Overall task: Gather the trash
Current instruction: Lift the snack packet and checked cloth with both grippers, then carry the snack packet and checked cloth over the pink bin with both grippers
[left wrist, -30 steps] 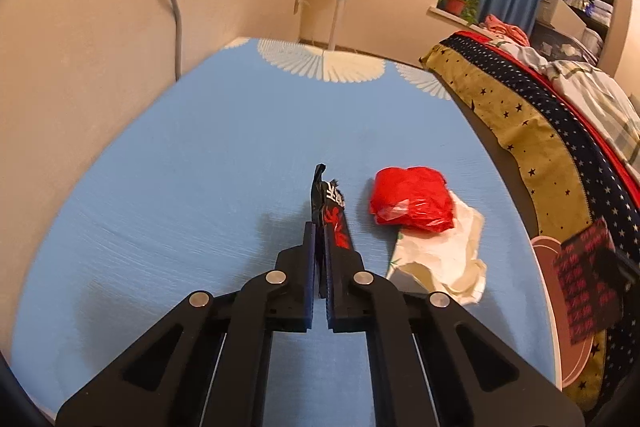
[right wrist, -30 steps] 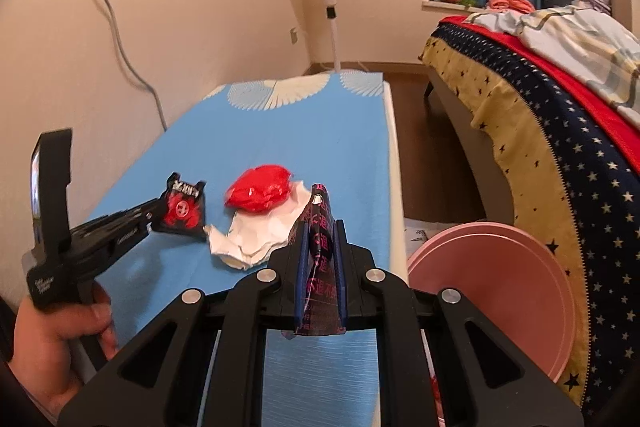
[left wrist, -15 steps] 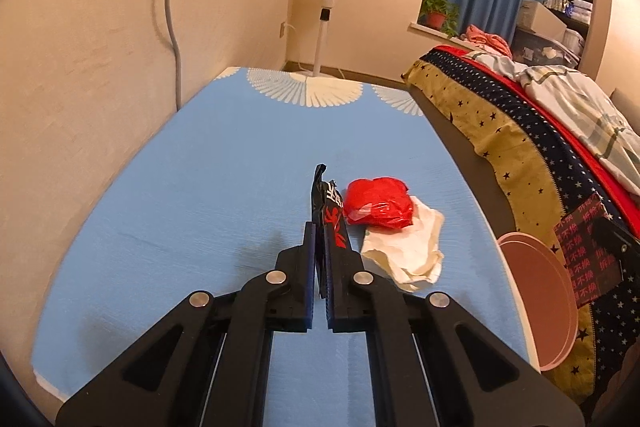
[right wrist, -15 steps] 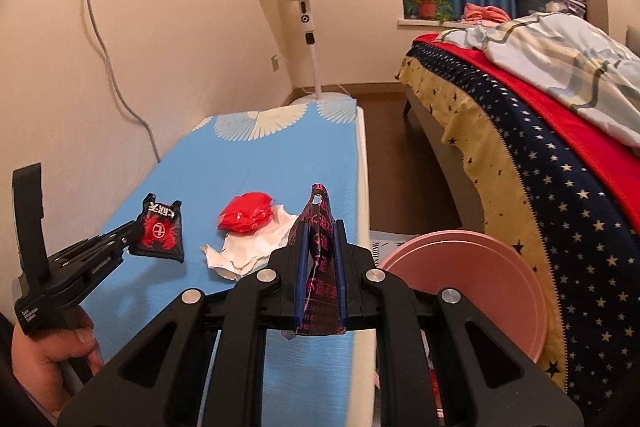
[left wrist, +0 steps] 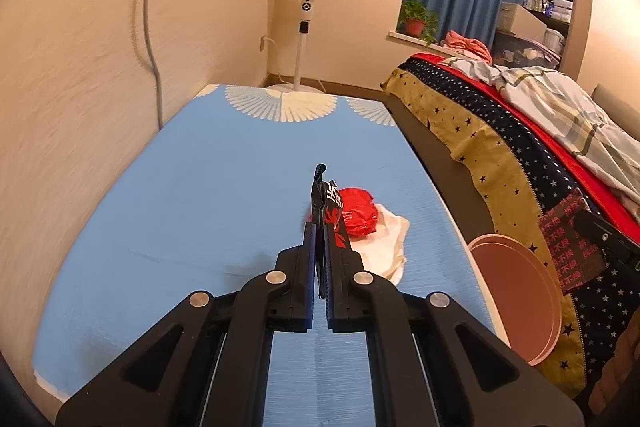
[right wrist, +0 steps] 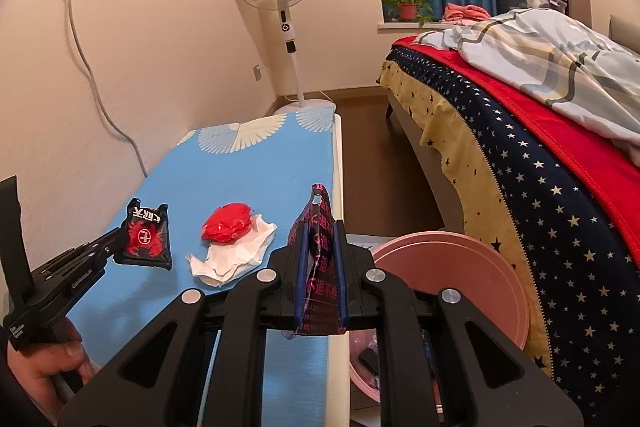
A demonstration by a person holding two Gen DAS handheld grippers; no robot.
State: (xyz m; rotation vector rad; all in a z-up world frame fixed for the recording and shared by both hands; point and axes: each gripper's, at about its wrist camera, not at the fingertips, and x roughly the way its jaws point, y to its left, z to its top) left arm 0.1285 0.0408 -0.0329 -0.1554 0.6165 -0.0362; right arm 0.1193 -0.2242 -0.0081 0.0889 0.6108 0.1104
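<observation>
Left hand-held gripper pinches a black crab-print wrapper; right hand-held gripper clamps a dark pink-lettered wrapper — both crumpled.

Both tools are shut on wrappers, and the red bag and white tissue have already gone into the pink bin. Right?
Not quite. The left tool and right tool do each grip a wrapper, but the red bag and white tissue still lie on the blue table, beside the pink bin; the right wrist view shows it.

Crab wrapper: showing glossy black plastic film.
Red bag: looking shiny, crinkled plastic.
Tissue: lying as soft matt paper.
Surface: wearing matt blue cloth.
</observation>
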